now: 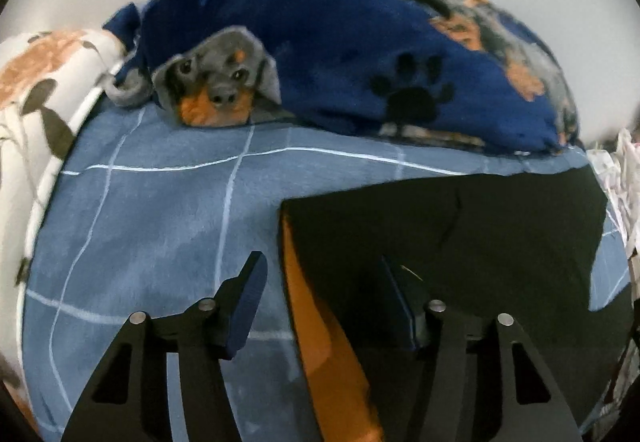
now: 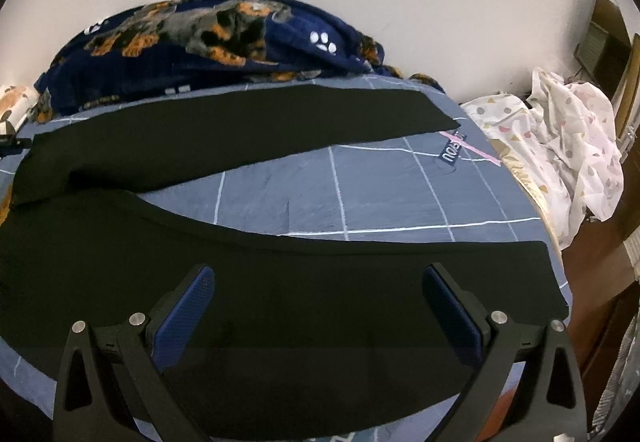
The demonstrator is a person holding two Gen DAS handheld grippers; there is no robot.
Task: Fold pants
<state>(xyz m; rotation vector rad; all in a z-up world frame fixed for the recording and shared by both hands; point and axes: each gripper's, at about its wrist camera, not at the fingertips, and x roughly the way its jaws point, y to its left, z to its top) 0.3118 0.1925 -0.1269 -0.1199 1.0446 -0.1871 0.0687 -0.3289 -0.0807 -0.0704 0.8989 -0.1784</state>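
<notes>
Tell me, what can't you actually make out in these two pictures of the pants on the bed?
- Left wrist view: the pants are cut off at the lower edge, behind the left gripper; whether its fingers pinch cloth is unclear.
- Right wrist view: the near pant leg is partly hidden behind the right gripper.
- The label on the bedsheet is too small to read.

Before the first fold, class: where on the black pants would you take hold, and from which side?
Probably the cuff end of the near leg of the black pants. It lies flat with its edge free near the bed's right side, so a claw can slide under from that end. The right claw hangs open over that leg; the left claw straddles the waist edge.
</notes>
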